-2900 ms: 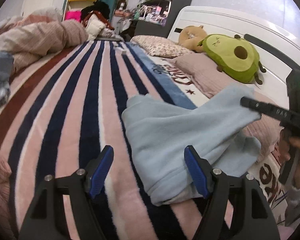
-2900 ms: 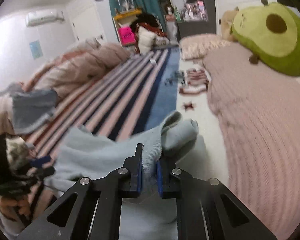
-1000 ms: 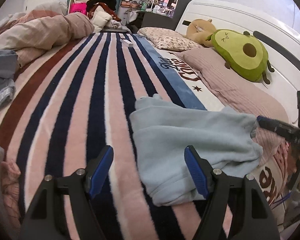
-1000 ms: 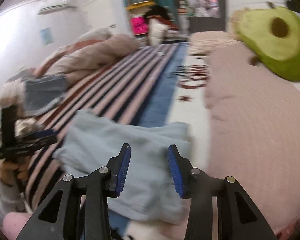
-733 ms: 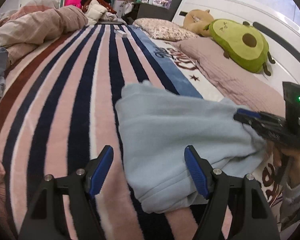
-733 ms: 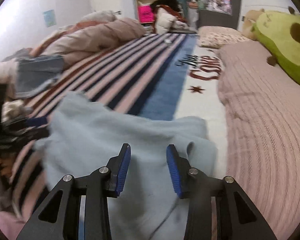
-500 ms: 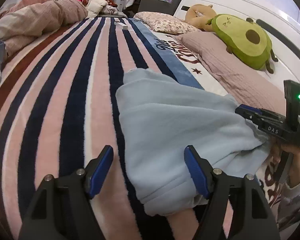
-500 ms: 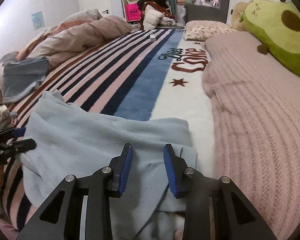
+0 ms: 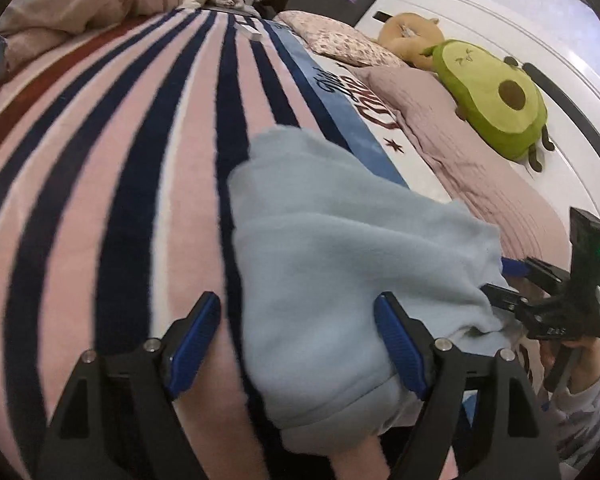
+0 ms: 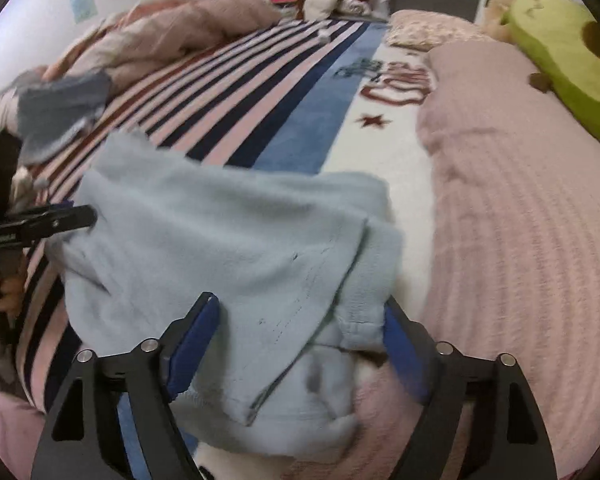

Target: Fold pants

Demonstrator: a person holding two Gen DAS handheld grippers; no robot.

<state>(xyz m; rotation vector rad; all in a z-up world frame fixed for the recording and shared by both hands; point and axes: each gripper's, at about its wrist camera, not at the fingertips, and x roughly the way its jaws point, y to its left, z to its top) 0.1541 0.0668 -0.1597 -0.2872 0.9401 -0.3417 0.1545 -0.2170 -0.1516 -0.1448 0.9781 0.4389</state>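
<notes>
On the bed, nearest both cameras, the pants (image 9: 340,248) lie as a soft, pale-blue fleece bundle, folded over with a stitched seam showing, across the plush pink-and-navy striped blanket (image 9: 100,160). The left tongs (image 9: 298,342) are spread wide with the near folded edge of the pants between the blue ribbed pads, and the right tongs (image 10: 300,340) are likewise spread wide over the bundle's other end, gripping nothing. Farther off lie a ribbed pink cover (image 10: 520,220) and a green avocado plush (image 9: 496,100).
</notes>
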